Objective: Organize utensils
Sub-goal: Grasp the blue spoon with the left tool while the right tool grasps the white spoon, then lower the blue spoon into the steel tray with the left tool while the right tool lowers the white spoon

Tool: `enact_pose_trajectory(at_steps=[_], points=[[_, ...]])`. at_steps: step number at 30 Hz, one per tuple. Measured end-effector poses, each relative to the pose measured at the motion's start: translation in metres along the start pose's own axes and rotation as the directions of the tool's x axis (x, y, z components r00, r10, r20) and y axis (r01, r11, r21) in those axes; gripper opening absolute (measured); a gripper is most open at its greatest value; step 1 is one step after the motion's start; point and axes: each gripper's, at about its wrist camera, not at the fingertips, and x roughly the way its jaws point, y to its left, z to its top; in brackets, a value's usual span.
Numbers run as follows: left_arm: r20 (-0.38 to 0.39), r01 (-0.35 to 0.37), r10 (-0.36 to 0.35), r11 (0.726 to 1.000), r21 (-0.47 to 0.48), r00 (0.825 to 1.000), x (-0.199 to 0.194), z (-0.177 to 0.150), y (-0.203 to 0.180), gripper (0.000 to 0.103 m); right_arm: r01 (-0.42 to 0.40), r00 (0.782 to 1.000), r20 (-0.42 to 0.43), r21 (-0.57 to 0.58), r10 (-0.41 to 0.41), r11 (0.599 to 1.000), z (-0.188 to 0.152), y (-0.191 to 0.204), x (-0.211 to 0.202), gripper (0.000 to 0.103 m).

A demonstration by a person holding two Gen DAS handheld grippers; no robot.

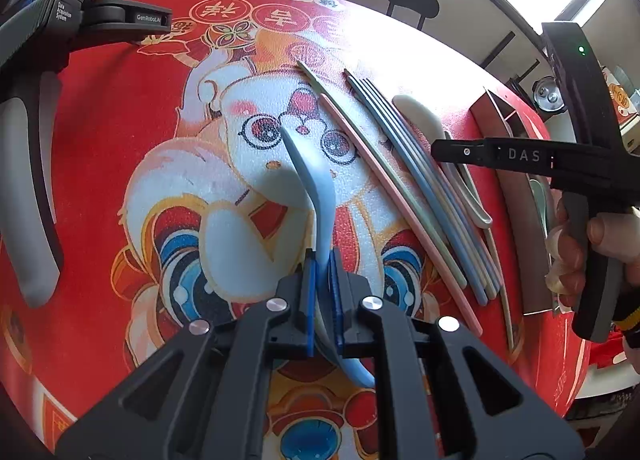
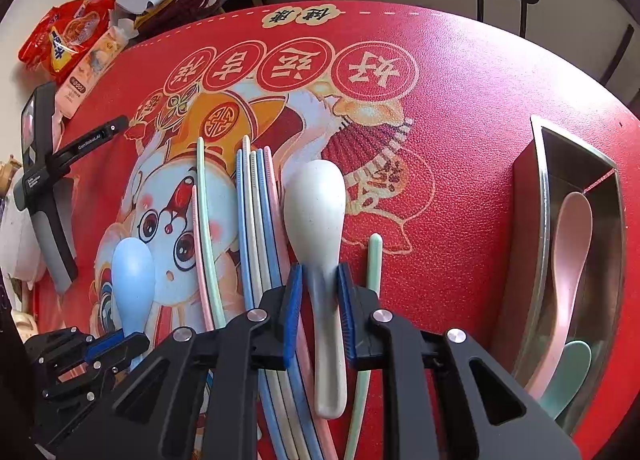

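**Both grippers pinch spoons over the red tabletop**

The left gripper (image 1: 323, 272) pinches the handle of a blue spoon (image 1: 316, 187). The right gripper (image 2: 318, 300) pinches the neck of a white spoon (image 2: 314, 203). Loose chopsticks (image 2: 256, 219) lie on the tabletop (image 2: 460, 163) between both spoons. To the right, a metal tray (image 2: 540, 219) holds a pink spoon (image 2: 570, 244) and a green spoon (image 2: 568, 376).

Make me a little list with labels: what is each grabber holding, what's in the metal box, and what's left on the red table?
left gripper: shut on the blue spoon
right gripper: shut on the white spoon
metal box: pink spoon and green spoon inside
red table: chopsticks in blue, pink, green and cream, lying side by side
sorting: not finished
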Motion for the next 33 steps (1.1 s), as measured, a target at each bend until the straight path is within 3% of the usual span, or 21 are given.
enact_pose_trajectory(at_steps=[7, 23, 33], points=[[0.011, -0.01, 0.01, 1.0, 0.007, 1.0, -0.002, -0.005, -0.002, 0.012, -0.04, 0.999, 0.025, 0.005, 0.04, 0.999, -0.023, 0.002, -0.017, 0.009], [0.034, 0.004, -0.004, 1.0, 0.012, 0.999, -0.007, -0.017, 0.001, 0.012, -0.109, 0.994, 0.01, 0.065, 0.109, 0.992, -0.05, 0.01, -0.014, 0.011], [0.032, 0.004, -0.004, 1.0, 0.007, 0.999, -0.008, -0.017, 0.004, 0.012, -0.059, 0.998, 0.016, 0.022, 0.058, 0.998, -0.056, 0.021, -0.013, 0.011]])
